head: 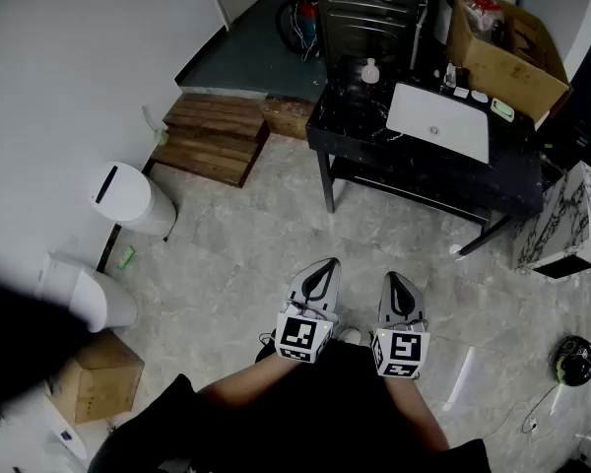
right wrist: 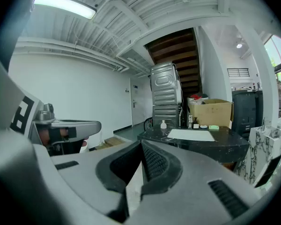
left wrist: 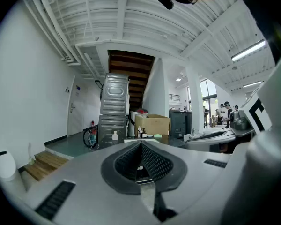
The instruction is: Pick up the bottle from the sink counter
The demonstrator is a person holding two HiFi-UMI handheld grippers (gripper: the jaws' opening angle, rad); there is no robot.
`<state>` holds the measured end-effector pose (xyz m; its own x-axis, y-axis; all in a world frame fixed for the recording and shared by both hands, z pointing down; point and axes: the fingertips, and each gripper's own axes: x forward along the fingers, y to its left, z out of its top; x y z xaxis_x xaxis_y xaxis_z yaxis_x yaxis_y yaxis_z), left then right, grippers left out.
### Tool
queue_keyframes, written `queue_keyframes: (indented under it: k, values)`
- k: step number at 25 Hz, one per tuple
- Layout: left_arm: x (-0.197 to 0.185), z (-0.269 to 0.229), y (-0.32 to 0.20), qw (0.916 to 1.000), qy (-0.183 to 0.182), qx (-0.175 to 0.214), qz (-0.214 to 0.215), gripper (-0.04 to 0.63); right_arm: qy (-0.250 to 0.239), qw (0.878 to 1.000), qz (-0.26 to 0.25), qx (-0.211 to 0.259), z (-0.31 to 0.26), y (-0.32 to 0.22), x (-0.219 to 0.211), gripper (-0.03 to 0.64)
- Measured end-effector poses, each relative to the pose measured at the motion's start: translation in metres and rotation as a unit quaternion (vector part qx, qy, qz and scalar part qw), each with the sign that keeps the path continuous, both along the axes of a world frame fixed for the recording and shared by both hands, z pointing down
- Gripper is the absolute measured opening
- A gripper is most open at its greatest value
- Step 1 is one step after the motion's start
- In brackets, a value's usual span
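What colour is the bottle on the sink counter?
The bottle looks whitish against the black counter; head view shows it best.

No legible text or numbers.

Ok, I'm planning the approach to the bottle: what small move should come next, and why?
Probably walk toward the sink counter first. The bottle stands near its far left corner, well out of reach across open floor, while the left gripper and right gripper are held close to the body, both with jaws together and empty.
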<state>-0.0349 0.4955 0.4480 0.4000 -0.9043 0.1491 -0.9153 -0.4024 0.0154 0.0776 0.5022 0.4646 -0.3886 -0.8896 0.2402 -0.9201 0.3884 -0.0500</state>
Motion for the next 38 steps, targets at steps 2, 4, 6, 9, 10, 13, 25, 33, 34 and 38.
queue_keyframes:
  k: [2,4,6,9,10,13,25,33,34,38]
  values:
    - [0.006,0.004,0.002,1.0,0.003,-0.001,0.001,0.015,-0.005,1.0,-0.001,-0.006,0.006,0.0,0.006,0.037]
    - [0.008,0.01,0.003,1.0,0.002,-0.006,0.003,0.015,-0.011,1.0,0.002,-0.009,0.009,-0.001,0.011,0.037]
    - [0.007,0.013,0.0,0.9999,0.0,-0.009,0.005,0.015,-0.023,1.0,0.007,-0.002,0.007,-0.005,0.015,0.037]
    - [0.006,0.014,-0.011,0.9999,0.004,-0.012,0.0,0.015,-0.05,0.999,0.012,0.004,0.003,-0.017,0.02,0.038]
    - [0.008,0.015,-0.016,0.9999,0.007,-0.014,-0.001,0.015,-0.052,0.999,0.014,0.003,0.004,-0.022,0.021,0.038]
    - [0.014,0.019,-0.031,0.9997,0.013,-0.017,0.008,0.015,-0.052,0.998,0.015,-0.007,0.013,-0.033,0.024,0.038]
    - [0.044,0.045,-0.169,0.9969,0.039,-0.042,0.053,0.015,-0.018,0.996,0.087,-0.02,0.03,-0.153,0.071,0.038]
    - [0.022,0.046,-0.304,0.9944,0.052,-0.07,0.06,0.014,0.001,0.997,0.078,-0.012,0.012,-0.284,0.045,0.038]
    - [0.021,0.042,-0.319,0.9943,0.051,-0.069,0.063,0.015,0.005,0.997,0.08,-0.003,0.006,-0.299,0.044,0.038]
    - [0.017,0.036,-0.373,0.9941,0.046,-0.067,0.073,0.015,0.054,0.996,0.067,0.01,0.0,-0.355,0.031,0.038]
